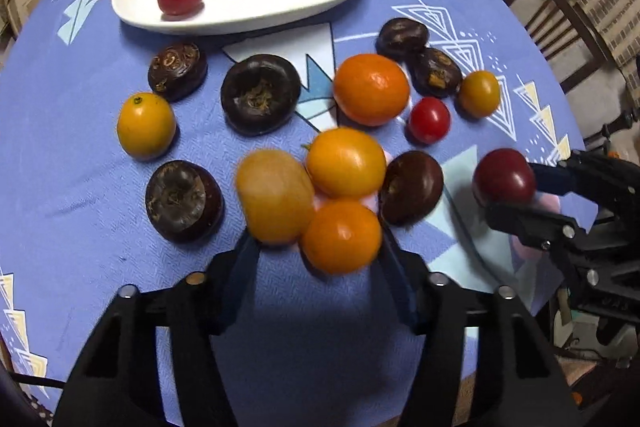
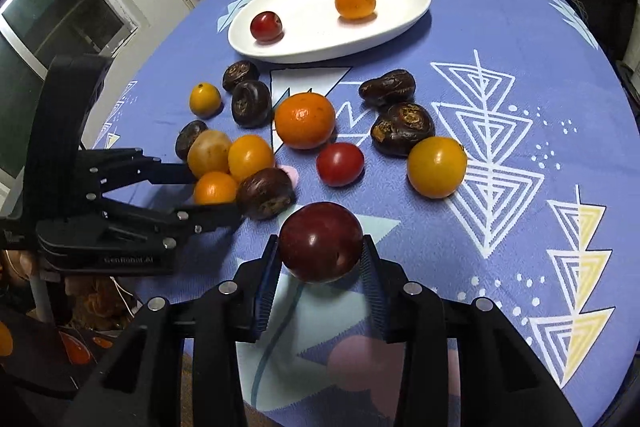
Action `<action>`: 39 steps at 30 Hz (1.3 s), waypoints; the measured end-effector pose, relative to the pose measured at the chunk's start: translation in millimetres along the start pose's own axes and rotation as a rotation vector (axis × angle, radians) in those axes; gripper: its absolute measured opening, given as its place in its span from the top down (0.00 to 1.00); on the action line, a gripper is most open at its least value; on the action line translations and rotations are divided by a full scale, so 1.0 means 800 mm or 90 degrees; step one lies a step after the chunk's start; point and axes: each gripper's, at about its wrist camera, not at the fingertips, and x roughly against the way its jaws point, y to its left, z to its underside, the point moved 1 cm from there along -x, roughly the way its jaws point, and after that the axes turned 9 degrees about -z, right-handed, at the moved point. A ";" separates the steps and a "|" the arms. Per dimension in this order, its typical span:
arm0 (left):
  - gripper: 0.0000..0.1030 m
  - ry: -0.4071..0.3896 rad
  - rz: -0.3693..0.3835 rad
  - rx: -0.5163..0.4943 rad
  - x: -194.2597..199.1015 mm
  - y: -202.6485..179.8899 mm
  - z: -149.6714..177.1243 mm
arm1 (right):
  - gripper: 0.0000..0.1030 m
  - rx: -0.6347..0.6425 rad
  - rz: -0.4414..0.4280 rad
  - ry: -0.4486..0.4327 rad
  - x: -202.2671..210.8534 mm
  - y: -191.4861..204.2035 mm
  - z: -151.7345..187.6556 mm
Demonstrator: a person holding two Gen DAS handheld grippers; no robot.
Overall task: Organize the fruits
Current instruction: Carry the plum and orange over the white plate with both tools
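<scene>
The right gripper (image 2: 320, 259) clamps a dark red tomato (image 2: 320, 241) above the table's (image 2: 520, 75) near edge. The left gripper (image 1: 320, 247) pinches an orange kumquat (image 1: 341, 235) among crowded neighbours; lifting could nudge them rolling.

Brightness: my tablecloth (image 2: 500, 39) is evenly lit, the room around it dim.
Light source: overhead; highlights sit on top of each fruit.
Shadows: soft, pooling under my left gripper (image 1: 320, 247) toward 6 o'clock.
Blur: the pale yellow fruit (image 1: 274, 197) smears in my left view.
Distortion: fisheye bends the edges, corners black.
</scene>
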 end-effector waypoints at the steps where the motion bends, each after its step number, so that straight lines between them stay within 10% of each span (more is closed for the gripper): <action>1: 0.69 0.004 0.006 -0.001 0.002 0.000 0.002 | 0.61 0.001 0.000 -0.001 0.001 0.000 0.000; 9: 0.73 -0.015 0.010 0.041 0.029 0.041 0.011 | 0.61 0.006 -0.011 0.000 0.000 -0.003 -0.006; 14: 0.32 -0.028 0.026 0.038 0.035 0.031 0.008 | 0.61 0.016 -0.015 0.005 -0.006 0.000 -0.010; 19: 0.34 -0.025 0.014 0.030 0.016 0.011 -0.011 | 0.61 0.016 -0.016 0.009 -0.006 -0.003 -0.012; 23: 0.65 0.002 0.005 0.022 -0.004 0.006 -0.020 | 0.61 0.008 -0.017 0.012 -0.008 -0.007 -0.010; 32: 0.66 -0.035 -0.018 0.017 0.038 0.023 -0.028 | 0.61 0.007 -0.034 -0.024 0.016 -0.005 -0.035; 39: 0.66 -0.145 -0.069 0.062 0.099 0.073 -0.120 | 0.61 0.044 -0.062 -0.110 0.047 0.011 -0.134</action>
